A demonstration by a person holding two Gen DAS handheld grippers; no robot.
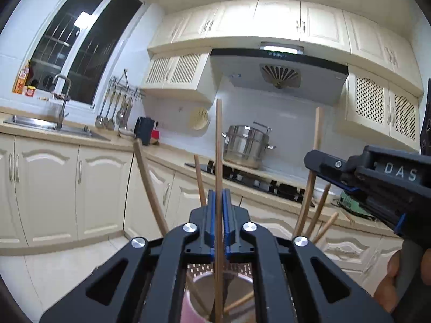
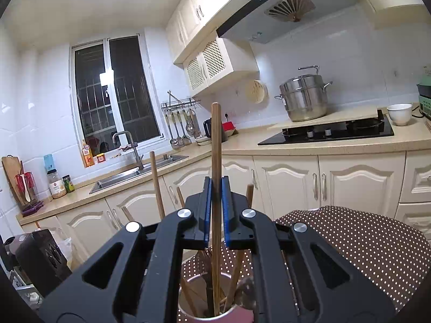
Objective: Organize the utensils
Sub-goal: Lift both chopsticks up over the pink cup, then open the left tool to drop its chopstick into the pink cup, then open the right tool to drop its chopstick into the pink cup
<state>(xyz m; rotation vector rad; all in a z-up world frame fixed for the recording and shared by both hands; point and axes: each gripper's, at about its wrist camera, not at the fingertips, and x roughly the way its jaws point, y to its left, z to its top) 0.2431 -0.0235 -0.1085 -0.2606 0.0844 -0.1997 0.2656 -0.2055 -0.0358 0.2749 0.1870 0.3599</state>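
left wrist view. left tool [image 1: 219, 220] is closed on one wooden chopstick [image 1: 219, 161], gripped at mid-length between the blue pads [image 1: 212, 215]. the stick stands upright; its lower end reaches down into a metal holder cup [image 1: 215, 288] with a pink outer wall, seen directly below the tool. other wooden sticks [image 1: 150, 185] lean out of the same cup to the left and right, and at least one lies slanted inside it. right tool [image 1: 317, 162] enters from the right edge and is clamped on a second upright stick, with the person's hand [image 1: 390, 277] below it.

right wrist view. right tool [image 2: 215, 210] is closed on its own chopstick [image 2: 215, 148], also at mid-length, upright, lower end inside the holder cup [image 2: 212, 315]. the cup stands on a counter covered by a brown cloth with white dots [image 2: 363, 242]. inside it are several more chopsticks [image 2: 157, 185], leaning against the rim at different angles, plus a darker item that cannot be identified.

handling notes. a chopstick is light, stiff and narrow, with a smooth wooden surface; it is judged likely to pivot or slide between flat pads if pinched near one end. grip at mid-length, as shown, to keep it vertical. judgement: both sticks are partly seated in the cup, so release requires only a clear drop path among the leaning sticks.
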